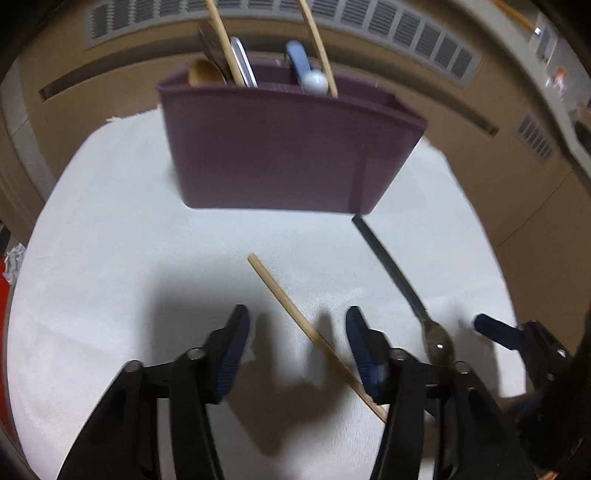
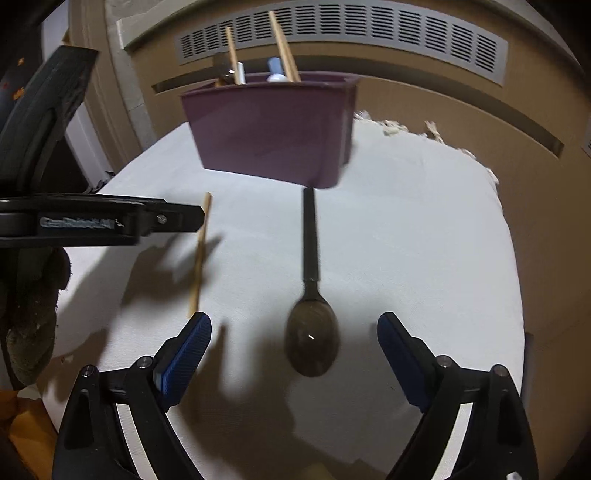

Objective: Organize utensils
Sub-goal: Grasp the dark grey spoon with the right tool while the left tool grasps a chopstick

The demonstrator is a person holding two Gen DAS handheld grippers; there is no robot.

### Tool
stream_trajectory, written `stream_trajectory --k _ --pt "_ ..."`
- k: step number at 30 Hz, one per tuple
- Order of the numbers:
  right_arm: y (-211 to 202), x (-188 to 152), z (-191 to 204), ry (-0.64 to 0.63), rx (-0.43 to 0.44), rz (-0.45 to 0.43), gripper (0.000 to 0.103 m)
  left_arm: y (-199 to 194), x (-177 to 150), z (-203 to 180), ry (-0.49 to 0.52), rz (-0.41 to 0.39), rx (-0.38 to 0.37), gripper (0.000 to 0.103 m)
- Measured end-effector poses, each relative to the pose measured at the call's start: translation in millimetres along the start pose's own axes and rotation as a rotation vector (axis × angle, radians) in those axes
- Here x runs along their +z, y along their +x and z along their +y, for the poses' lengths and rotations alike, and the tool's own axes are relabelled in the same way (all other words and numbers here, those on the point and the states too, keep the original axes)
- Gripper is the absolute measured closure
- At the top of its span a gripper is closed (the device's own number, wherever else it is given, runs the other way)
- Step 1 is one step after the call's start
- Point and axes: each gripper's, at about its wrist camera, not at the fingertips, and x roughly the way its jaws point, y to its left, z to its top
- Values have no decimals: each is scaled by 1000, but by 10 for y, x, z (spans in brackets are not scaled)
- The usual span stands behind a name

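A purple utensil holder (image 1: pixel 288 155) stands on the white cloth and holds several utensils, among them wooden chopsticks (image 1: pixel 317 44) and a blue-handled piece. It also shows in the right wrist view (image 2: pixel 273 133). A loose wooden chopstick (image 1: pixel 295 314) lies on the cloth between the open fingers of my left gripper (image 1: pixel 297 343); it also shows in the right wrist view (image 2: pixel 199 254). A dark spoon (image 2: pixel 312 317) lies bowl toward me, just ahead of my open right gripper (image 2: pixel 293 350). The spoon also shows in the left wrist view (image 1: pixel 402 284).
The white cloth (image 2: pixel 424 240) covers a round table with edges close on all sides. A tan wall with grey vents (image 2: pixel 340 33) stands behind. My left gripper's body (image 2: pixel 92 221) reaches in from the left of the right wrist view.
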Motion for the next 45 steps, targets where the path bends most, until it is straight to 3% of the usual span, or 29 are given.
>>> stream_trajectory --k 3,7,10,13,20,26,32,34,36,39,41,43,45 --pt "20 -41 -72 21 -7 17 13 175 69 -21 -17 41 24 62" --pt "72 -68 -117 43 -16 43 13 263 192 -124 17 17 76 67" --pt "74 -68 -109 43 -12 44 10 313 195 -290 113 -9 121 82" --pt "83 -69 -112 44 -10 49 7 306 107 -452 244 -39 161 91" --pt "118 -71 -83 33 -18 65 1 176 -90 -354 395 -37 234 93" --pt "167 -65 -15 21 -55 111 0 79 -43 67 300 9 207 93" --pt "187 -27 19 7 -71 173 0 122 -4 193 221 12 144 93" --pt "197 34 3 -1 -42 186 0 112 3 260 188 18 113 93" --pt "162 153 -40 9 0 128 2 100 11 325 163 29 84 93" --pt "187 420 -32 -26 -56 34 18 84 24 422 140 38 53 92" --pt "304 591 0 -44 -44 41 46 121 -28 410 130 36 43 92" --pt "451 734 52 -65 -23 65 60 123 -36 430 121 34 34 92" --pt "573 811 88 -75 -23 81 62 117 -57 434 117 32 27 92"
